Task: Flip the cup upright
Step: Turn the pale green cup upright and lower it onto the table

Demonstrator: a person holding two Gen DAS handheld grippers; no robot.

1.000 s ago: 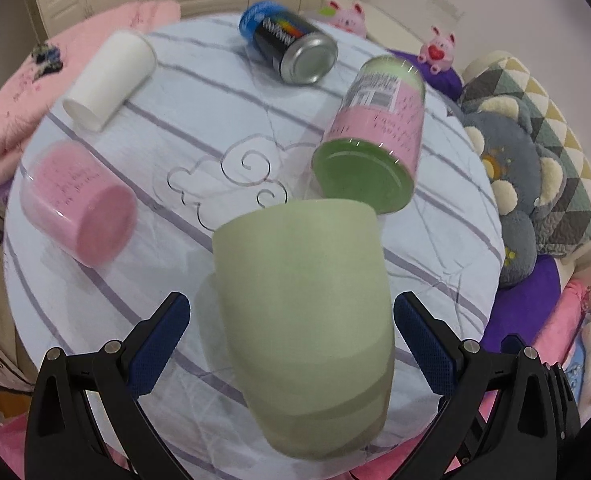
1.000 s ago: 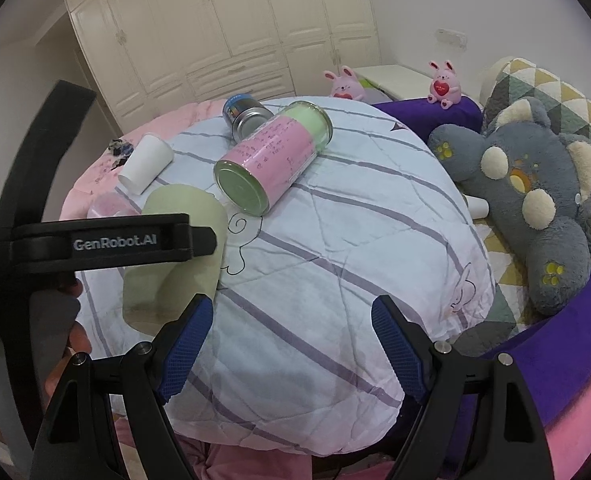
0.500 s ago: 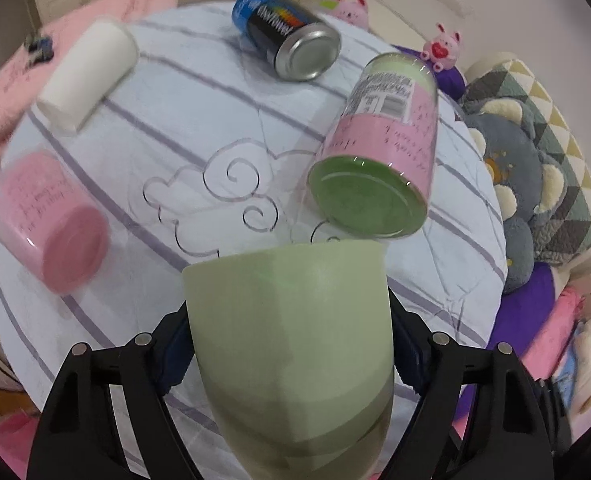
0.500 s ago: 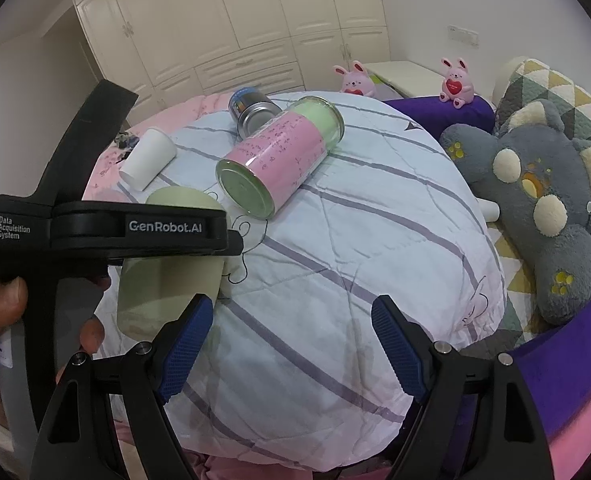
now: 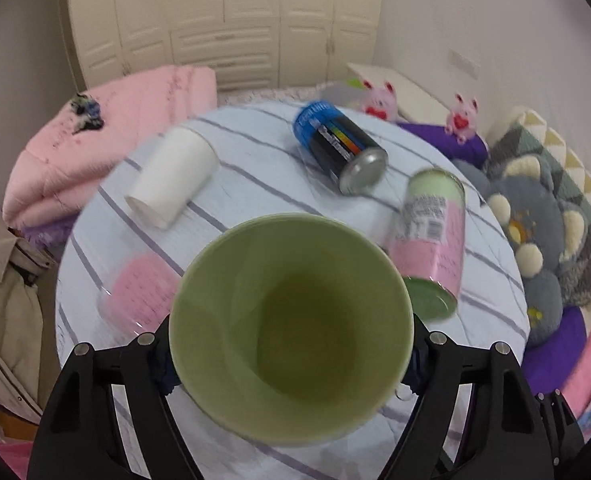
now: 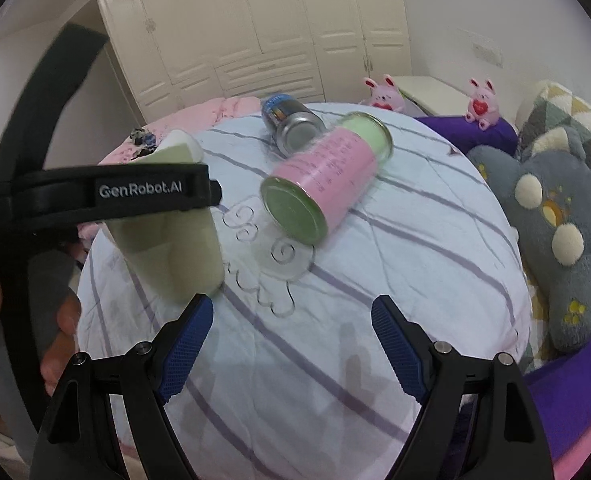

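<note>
My left gripper is shut on a pale green cup, its open mouth facing the left wrist camera. In the right wrist view the same cup is held above the striped bedspread at the left, its mouth tilted up and away, with the left gripper's black arm across it. My right gripper is open and empty, over the bedspread to the right of the cup.
A white paper cup, a blue-and-black can, a pink-and-green jar and a pink jar lie on their sides. A grey plush bear sits right. A folded pink quilt lies behind.
My left gripper closed on the green cup, lifted it and turned it, so its mouth now faces the camera. The right gripper stayed open in much the same place.
</note>
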